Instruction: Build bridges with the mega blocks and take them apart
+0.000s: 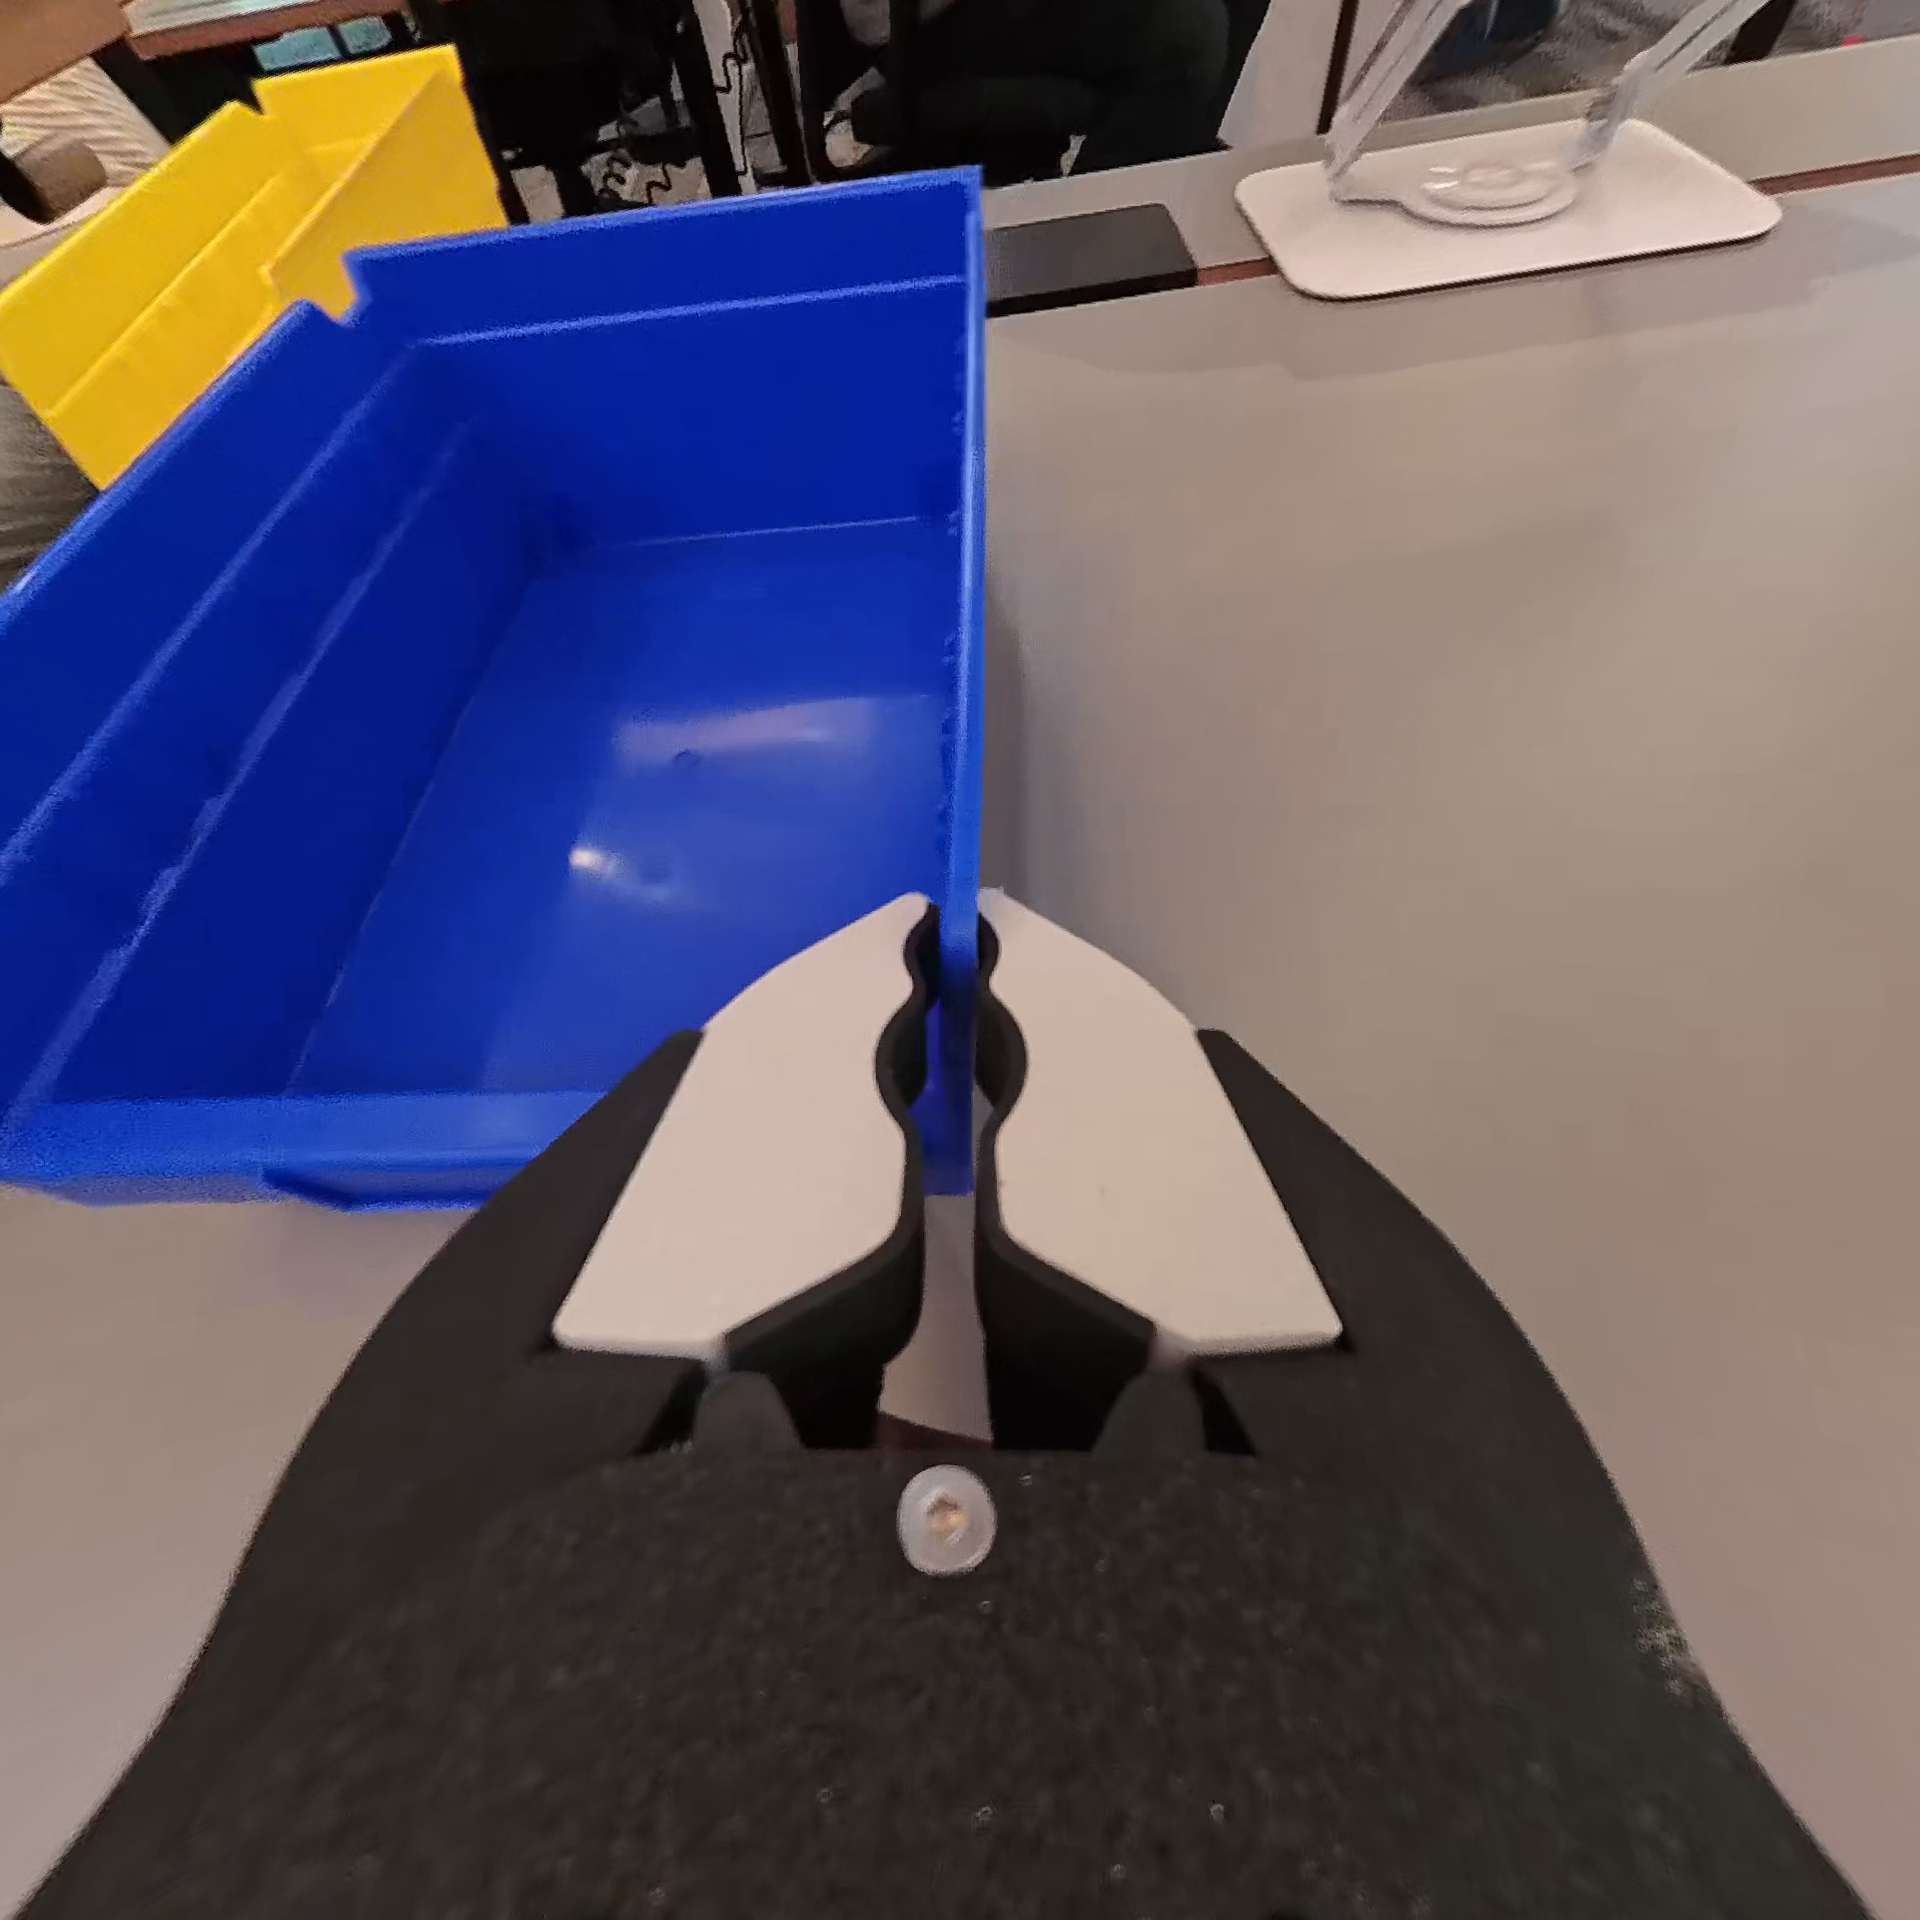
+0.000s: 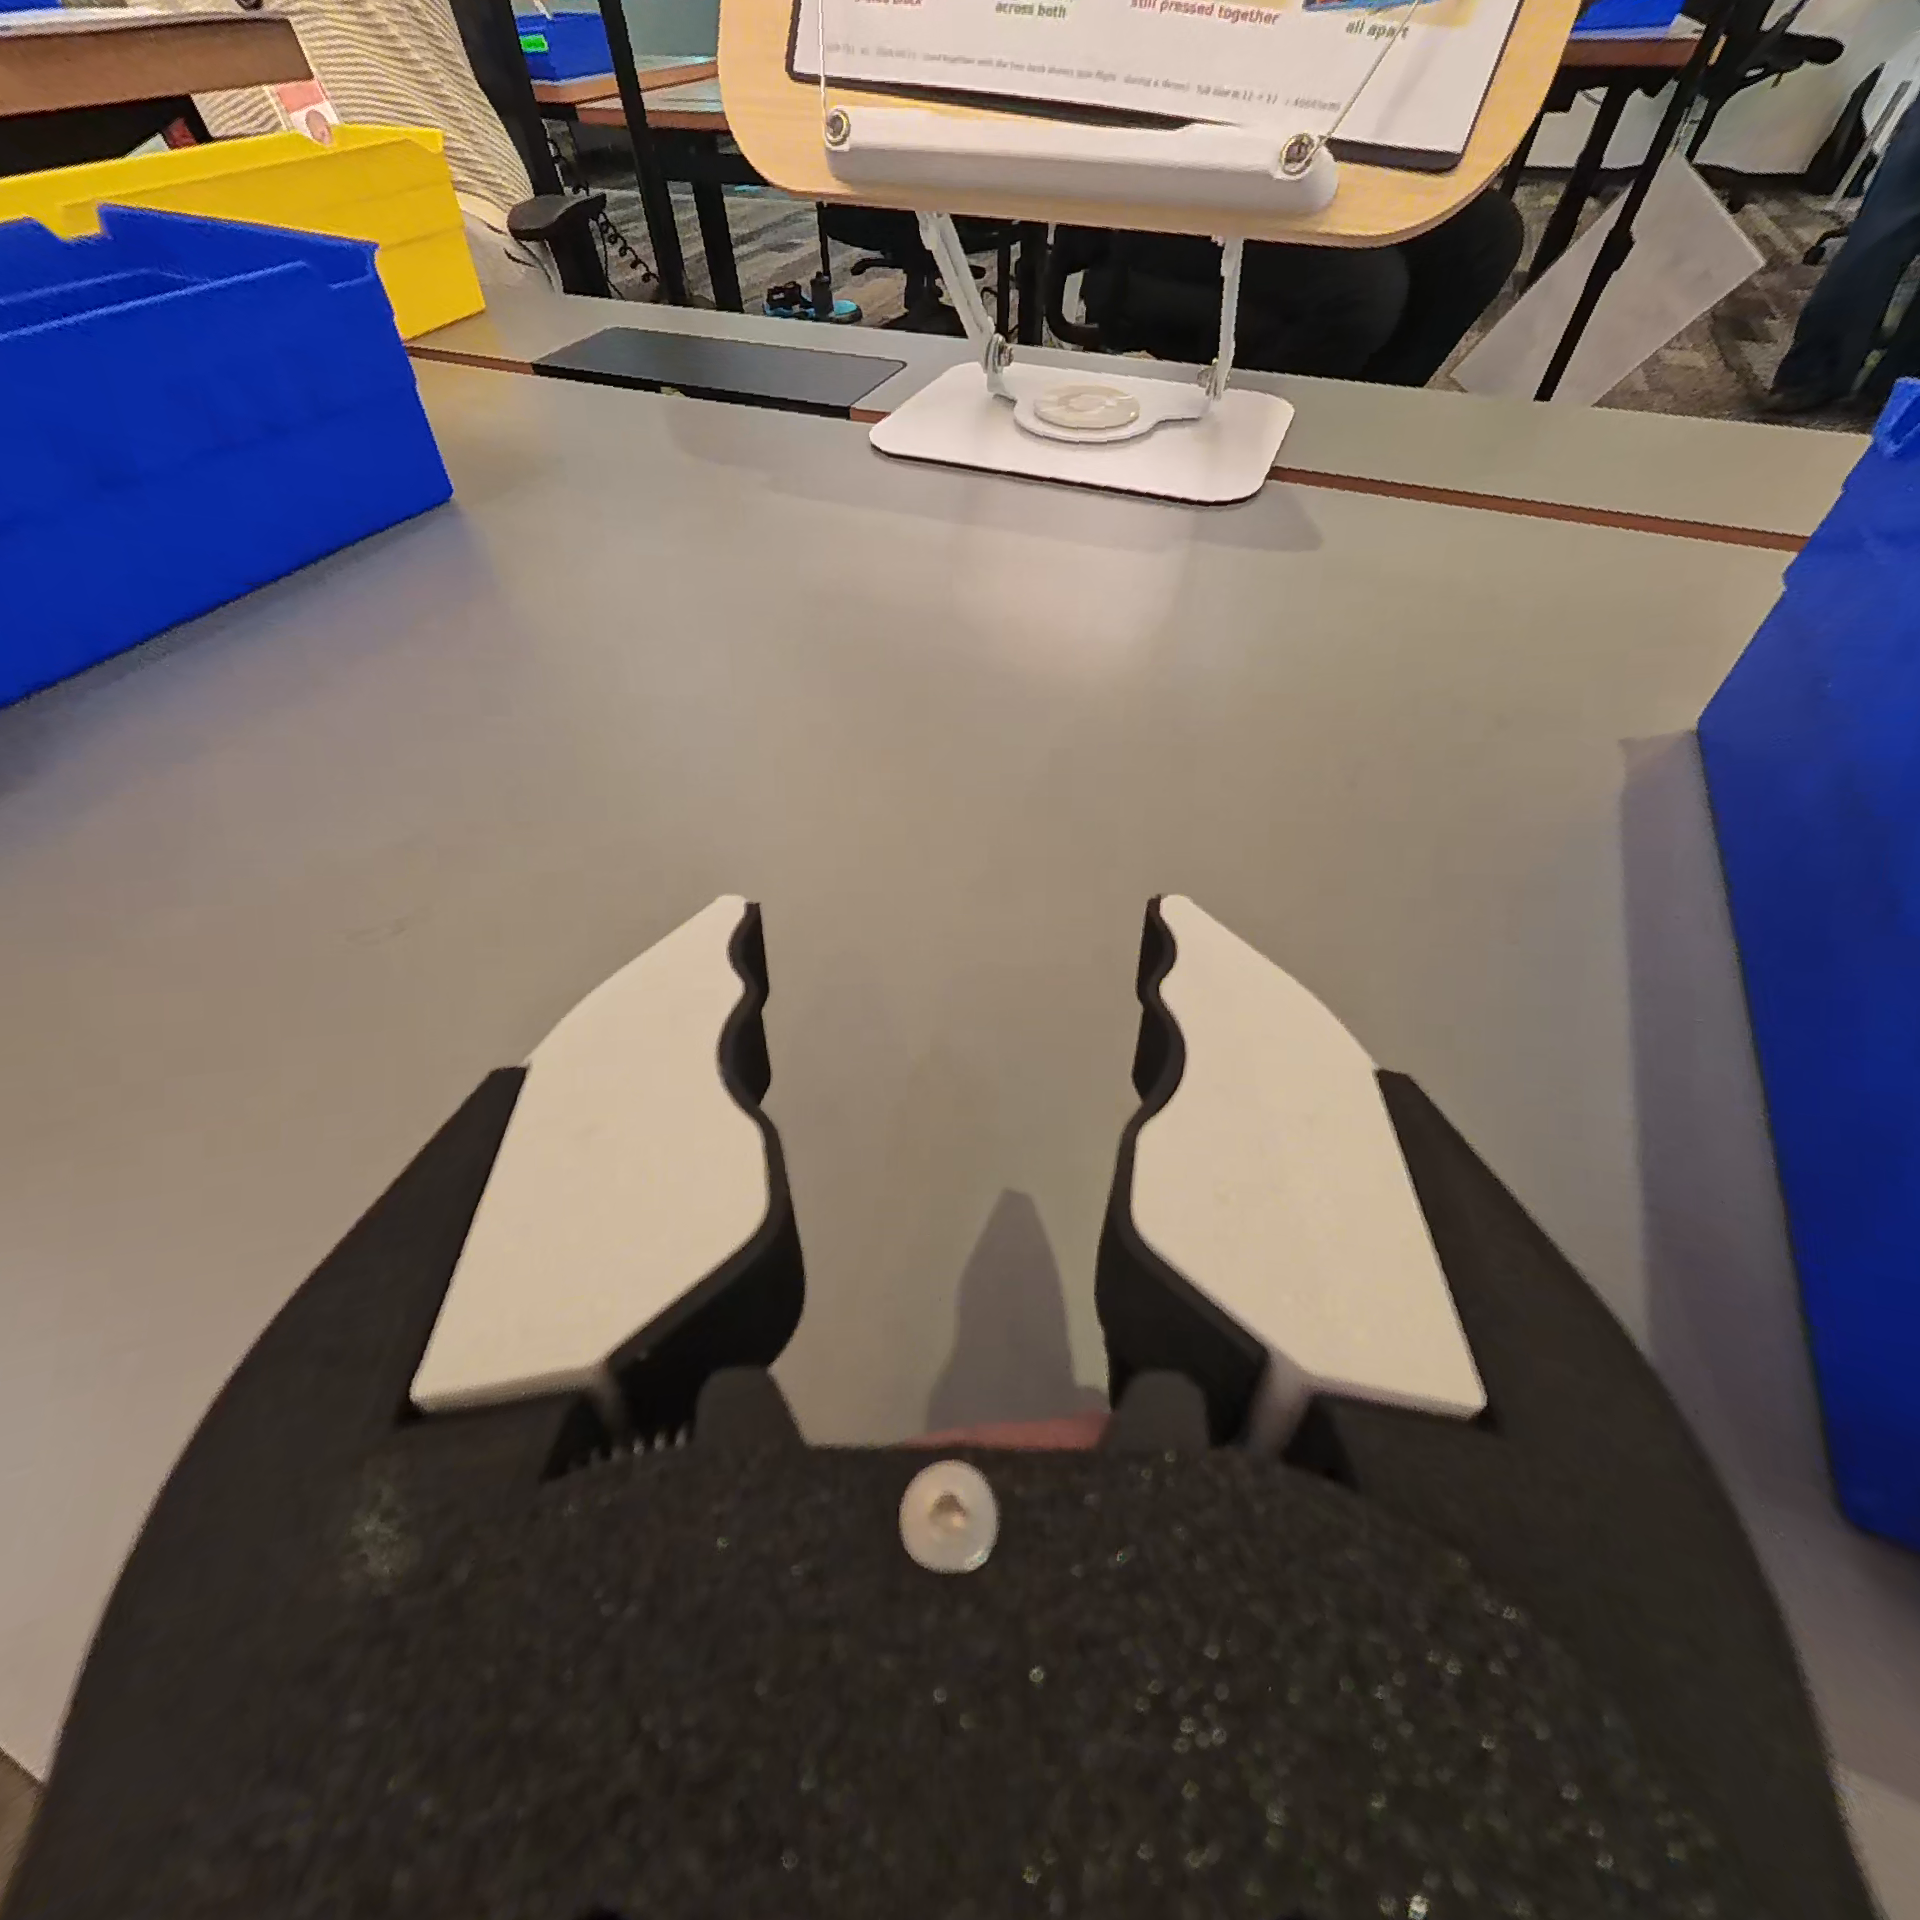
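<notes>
While clamped together on right wall of blue bin (image 1: pixel 582 665) at frame centre: left gripper (image 1: pixel 958 920); right gripper (image 2: pixel 953 909) spread apart above grey table (image 2: pixel 935 675); mega blocks nowhere visible

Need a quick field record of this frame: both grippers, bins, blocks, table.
left gripper: jaws shut on the right wall of the blue bin
right gripper: jaws open, holding nothing, over bare table
blue bin contents: nothing in the visible part
yellow bin: behind the blue bin
second blue bin: at right edge of right wrist view, inside hidden
mega blocks: none visible
document stand: far side of table
</notes>
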Tool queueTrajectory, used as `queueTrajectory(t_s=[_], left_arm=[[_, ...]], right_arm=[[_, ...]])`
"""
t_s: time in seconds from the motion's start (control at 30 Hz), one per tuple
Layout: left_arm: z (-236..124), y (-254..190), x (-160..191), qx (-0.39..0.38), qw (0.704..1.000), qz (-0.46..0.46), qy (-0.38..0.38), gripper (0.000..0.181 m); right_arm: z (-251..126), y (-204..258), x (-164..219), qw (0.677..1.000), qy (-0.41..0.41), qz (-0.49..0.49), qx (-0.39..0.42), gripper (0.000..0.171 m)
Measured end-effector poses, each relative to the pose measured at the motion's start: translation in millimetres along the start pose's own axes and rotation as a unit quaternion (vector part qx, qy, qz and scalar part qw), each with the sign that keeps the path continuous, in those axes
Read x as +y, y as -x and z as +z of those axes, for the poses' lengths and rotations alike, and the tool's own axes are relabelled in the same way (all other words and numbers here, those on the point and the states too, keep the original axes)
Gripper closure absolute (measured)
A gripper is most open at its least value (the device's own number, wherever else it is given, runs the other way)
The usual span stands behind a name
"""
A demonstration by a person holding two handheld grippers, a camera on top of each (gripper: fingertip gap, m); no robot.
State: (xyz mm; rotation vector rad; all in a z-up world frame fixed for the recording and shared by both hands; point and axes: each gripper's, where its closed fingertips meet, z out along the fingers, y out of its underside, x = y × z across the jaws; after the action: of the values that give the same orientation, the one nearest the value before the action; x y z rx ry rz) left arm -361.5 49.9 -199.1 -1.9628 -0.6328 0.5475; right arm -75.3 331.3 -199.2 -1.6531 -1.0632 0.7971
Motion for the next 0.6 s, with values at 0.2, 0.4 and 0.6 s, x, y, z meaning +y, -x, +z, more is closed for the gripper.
queueTrajectory(t_s=[0.2, 0.4, 0.6], left_arm=[[0.0, -30.0, -3.7, -0.004, 1.0, 0.01, -0.008, 0.178], [-0.2, -61.0, -6.9, 0.004, 1.0, -0.003, -0.008, 0.178], [2.1, -101.1, -12.9, 0.014, 1.0, -0.014, -0.015, 0.178]], right_arm=[[-2.6, -5.9, -2.4, 1.0, -0.003, 0.004, 0.004, 0.103], [-4.1, -7.5, -3.8, 1.0, -0.005, 0.007, 0.004, 0.104], [-6.7, -7.6, -7.1, 1.0, -0.009, 0.006, 0.005, 0.104]])
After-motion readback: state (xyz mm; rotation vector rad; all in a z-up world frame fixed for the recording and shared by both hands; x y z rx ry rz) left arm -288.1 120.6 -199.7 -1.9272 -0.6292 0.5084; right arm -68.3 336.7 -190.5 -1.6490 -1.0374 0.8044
